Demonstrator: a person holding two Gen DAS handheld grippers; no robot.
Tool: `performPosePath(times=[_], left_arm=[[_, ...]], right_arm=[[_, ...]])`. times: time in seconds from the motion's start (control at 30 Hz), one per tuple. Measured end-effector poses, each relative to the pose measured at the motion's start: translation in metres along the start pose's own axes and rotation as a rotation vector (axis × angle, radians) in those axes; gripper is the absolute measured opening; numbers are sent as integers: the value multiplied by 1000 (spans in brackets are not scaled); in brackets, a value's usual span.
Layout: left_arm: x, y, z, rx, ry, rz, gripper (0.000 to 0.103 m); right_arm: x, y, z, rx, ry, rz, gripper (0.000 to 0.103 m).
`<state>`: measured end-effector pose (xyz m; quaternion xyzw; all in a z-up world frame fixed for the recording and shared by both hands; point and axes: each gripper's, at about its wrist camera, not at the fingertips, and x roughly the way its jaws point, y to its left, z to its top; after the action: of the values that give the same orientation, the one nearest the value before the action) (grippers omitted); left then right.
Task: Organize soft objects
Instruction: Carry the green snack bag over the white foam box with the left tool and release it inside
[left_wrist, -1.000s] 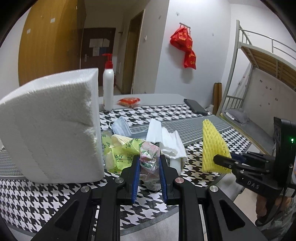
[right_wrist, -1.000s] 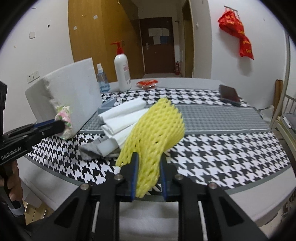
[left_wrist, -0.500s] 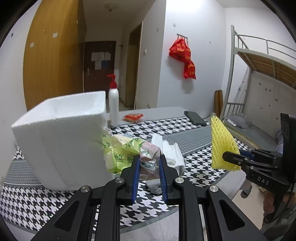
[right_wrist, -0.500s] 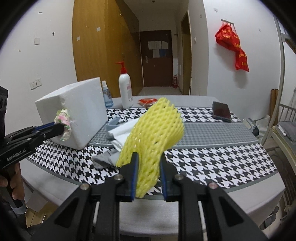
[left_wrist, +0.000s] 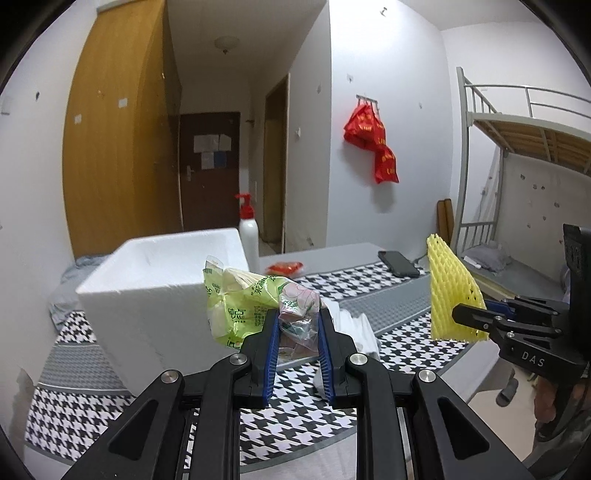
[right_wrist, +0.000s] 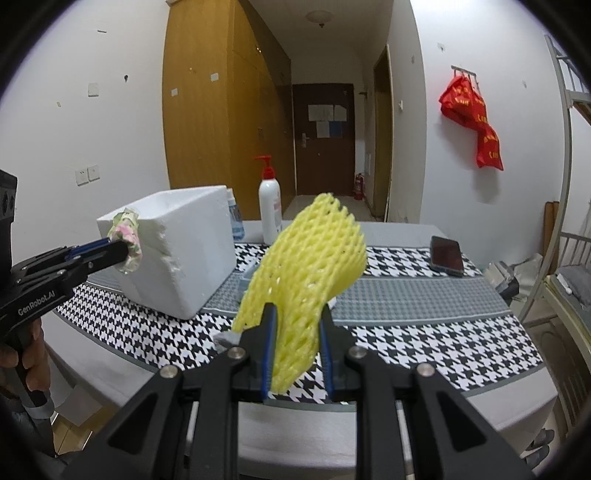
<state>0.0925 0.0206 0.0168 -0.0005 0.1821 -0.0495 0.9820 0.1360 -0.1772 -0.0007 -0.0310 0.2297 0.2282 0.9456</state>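
My left gripper (left_wrist: 297, 325) is shut on a bundle of plastic bags (left_wrist: 258, 302), green printed and pink floral, held in the air in front of the white foam box (left_wrist: 159, 295). It also shows in the right wrist view (right_wrist: 127, 245), level with the box's near top corner (right_wrist: 177, 251). My right gripper (right_wrist: 297, 325) is shut on a yellow foam fruit net (right_wrist: 310, 273) and holds it above the table's front edge. The net also shows at the right of the left wrist view (left_wrist: 452, 295).
The table has a houndstooth cloth (right_wrist: 424, 343). On it stand a pump bottle (right_wrist: 269, 210), a small blue-capped bottle (right_wrist: 236, 221), a dark phone (right_wrist: 446, 254), a red packet (left_wrist: 284, 267) and folded white cloths (left_wrist: 354, 325). A bunk bed (left_wrist: 517, 184) stands at the right.
Both grippers have risen and drawn back from the table with their loads. The foam box now sits lower and smaller in both views.
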Motion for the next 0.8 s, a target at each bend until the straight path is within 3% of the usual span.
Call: performPosePath(times=[0.8], left_arm=[[-39,34,10,-12,-80,154,21]], right_arm=[[-6,48,26,-83,-72,115,25]])
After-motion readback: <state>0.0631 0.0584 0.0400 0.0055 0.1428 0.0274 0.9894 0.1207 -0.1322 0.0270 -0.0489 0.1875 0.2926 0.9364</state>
